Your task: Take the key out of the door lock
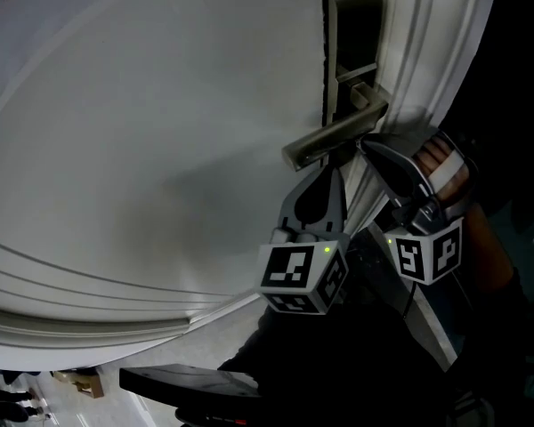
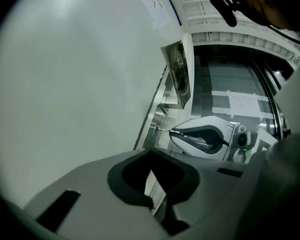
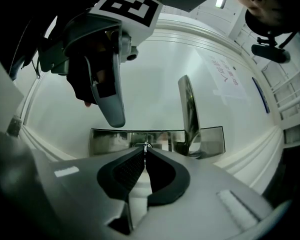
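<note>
Right tool (image 3: 145,153) clenched on the key (image 3: 146,145) at its 12 o'clock, key's long axis running straight into the lock plate (image 3: 110,141); left tool (image 2: 151,172) closed empty, farther off.

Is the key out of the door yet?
Not yet. Done: the right tongs are shut on the key. In hand: the key sits in the lock plate, beside the door handle. Left to do: pull it straight out. The left tongs are shut on nothing.
</note>
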Demonstrator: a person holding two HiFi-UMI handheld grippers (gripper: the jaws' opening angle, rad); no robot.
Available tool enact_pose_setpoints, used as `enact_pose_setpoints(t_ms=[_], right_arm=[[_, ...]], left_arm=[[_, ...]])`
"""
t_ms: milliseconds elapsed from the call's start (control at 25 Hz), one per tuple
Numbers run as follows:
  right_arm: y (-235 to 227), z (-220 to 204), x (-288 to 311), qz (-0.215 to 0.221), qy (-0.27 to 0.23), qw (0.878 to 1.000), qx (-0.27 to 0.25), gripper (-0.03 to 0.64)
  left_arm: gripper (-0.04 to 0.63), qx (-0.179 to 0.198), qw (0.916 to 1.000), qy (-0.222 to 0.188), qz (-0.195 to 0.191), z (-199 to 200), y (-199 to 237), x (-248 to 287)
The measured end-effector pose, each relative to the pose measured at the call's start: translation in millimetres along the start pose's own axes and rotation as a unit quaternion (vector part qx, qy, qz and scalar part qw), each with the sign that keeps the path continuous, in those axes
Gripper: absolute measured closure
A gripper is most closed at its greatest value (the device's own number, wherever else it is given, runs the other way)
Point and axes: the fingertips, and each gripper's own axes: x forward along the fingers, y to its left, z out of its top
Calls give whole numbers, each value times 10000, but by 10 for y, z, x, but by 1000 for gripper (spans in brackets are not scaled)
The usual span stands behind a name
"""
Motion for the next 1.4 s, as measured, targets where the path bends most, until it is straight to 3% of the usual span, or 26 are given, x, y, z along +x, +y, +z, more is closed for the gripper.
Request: enact_pose_setpoints(t_ms=[1400], right_arm=[[2, 15, -3, -18, -20, 10000, -69, 605]], left_arm=[[596, -61, 9999, -142, 59, 86, 77, 60]])
